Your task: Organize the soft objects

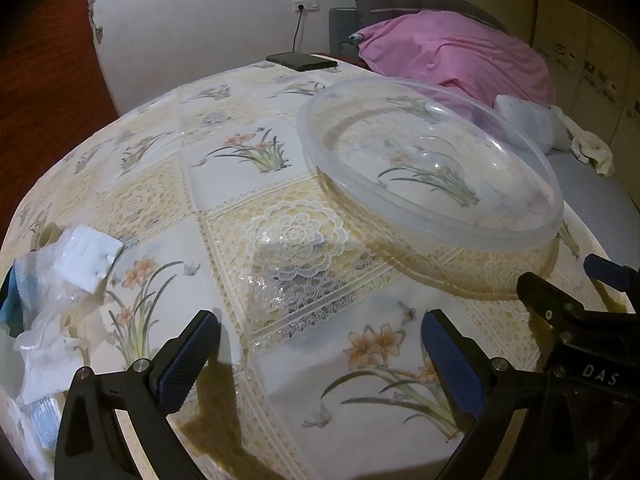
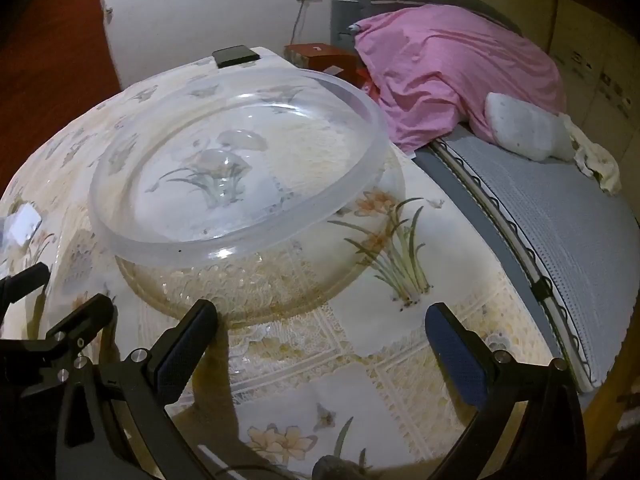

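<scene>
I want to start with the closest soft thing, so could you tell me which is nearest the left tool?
The crumpled white cloth pile at the table's left edge, beside the open left tool. The pink pillow and white bundle lie off on the bed.

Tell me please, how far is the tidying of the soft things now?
Nothing looks done yet: the clear bowl on the table is empty. Nothing is in hand either; the left gripper and the right gripper are both open and hold nothing. Still left: the heap of soft cloths and wrappers lying at the table's left edge, untouched.
</scene>
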A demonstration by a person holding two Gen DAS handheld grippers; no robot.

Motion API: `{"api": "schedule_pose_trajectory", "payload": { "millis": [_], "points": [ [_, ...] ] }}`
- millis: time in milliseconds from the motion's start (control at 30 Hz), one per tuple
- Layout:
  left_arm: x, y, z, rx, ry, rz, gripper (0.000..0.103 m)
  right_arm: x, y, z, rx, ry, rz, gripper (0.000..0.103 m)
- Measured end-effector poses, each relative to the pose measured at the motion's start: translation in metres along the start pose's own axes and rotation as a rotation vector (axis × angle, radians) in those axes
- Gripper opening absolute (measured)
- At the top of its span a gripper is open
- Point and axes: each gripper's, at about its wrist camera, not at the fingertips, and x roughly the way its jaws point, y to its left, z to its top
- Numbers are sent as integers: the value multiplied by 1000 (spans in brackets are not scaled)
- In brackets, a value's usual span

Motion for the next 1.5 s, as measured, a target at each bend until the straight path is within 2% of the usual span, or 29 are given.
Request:
{"api": "schedule_pose_trajectory", "payload": {
  "millis": [1500],
  "points": [
    [0, 1, 1, -1, -2, 2, 103, -3, -2, 1, 2, -6, 2, 103]
  ]
}}
